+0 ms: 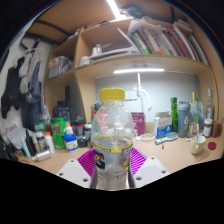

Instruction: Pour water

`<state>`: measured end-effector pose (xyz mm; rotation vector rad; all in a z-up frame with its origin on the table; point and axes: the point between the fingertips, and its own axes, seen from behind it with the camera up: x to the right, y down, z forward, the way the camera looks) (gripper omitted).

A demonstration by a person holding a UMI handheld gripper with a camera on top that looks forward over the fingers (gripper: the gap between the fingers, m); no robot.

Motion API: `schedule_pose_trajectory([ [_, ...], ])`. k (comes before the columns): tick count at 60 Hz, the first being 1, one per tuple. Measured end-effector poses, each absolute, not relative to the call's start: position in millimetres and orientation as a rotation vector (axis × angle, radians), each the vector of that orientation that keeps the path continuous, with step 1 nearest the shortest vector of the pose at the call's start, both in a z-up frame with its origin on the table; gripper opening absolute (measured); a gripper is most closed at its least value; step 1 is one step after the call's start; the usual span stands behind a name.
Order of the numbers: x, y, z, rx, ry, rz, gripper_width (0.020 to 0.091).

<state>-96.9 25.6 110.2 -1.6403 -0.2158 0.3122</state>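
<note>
A clear plastic water bottle [112,135] with a yellow cap [112,95] and a yellow-banded label stands upright between my fingers. My gripper [112,165] is shut on the bottle, and both magenta pads [86,160] press against its sides at label height. The bottle's lower body is hidden by the gripper. It is lifted in front of a cluttered desk, and I cannot see what lies under it.
A wooden desk [170,155] stretches behind, crowded with small bottles and jars [62,132] on the left and taller bottles [190,118] on the right. Shelves of books [160,40] hang above. A lit lamp strip [138,71] sits under the shelf.
</note>
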Motion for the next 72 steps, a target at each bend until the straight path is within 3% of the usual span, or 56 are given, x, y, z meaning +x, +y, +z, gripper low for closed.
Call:
schedule_pose_trajectory([
  [11,-17,66,187,-1.536,0.032,0.45,0.0426],
  [19,45,95,213,-1.491,0.342,0.8,0.0425],
  [44,125,149,188,-1.167,1.219,1.944,0.0427],
  [57,159,148,191,-0.891,1.414,2.094,0.0424],
  [72,155,150,179,-0.903,1.433,2.105,0.0423],
])
